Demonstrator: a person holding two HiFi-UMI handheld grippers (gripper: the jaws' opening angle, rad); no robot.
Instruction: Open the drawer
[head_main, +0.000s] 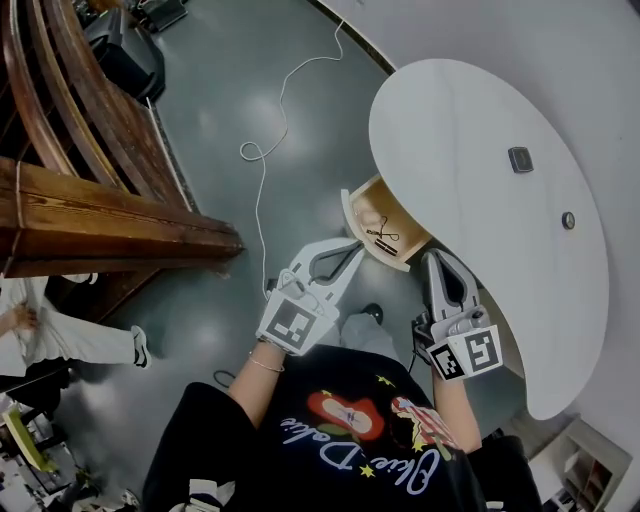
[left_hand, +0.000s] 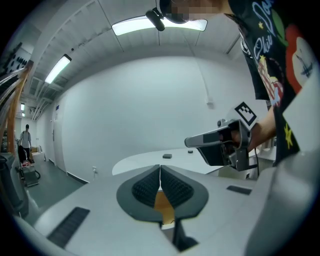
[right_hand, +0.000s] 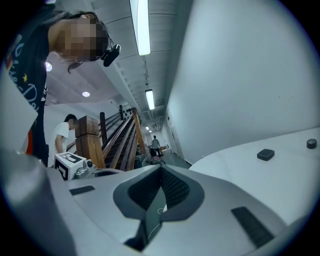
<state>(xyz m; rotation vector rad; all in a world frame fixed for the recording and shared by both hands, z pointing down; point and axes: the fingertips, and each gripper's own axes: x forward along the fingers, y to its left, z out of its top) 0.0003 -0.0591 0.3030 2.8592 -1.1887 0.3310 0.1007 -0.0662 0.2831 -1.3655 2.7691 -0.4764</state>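
A light wooden drawer (head_main: 372, 215) stands pulled out from under the edge of the white curved table (head_main: 470, 130), with a small black wire thing lying inside it. My left gripper (head_main: 352, 247) hovers just in front of the drawer, apart from it, shut with nothing between its pads. In the left gripper view the gripper (left_hand: 160, 170) points level over the table, and the tan drawer (left_hand: 164, 204) shows below the pads. My right gripper (head_main: 435, 257) is beside the drawer at the table's edge. It (right_hand: 161, 169) is shut and empty too.
A small dark square block (head_main: 519, 159) and a round button-like piece (head_main: 568, 220) lie on the table. A white cable (head_main: 262, 150) trails over the grey floor. A wooden staircase (head_main: 90, 200) fills the left, with a person (head_main: 40, 335) below it.
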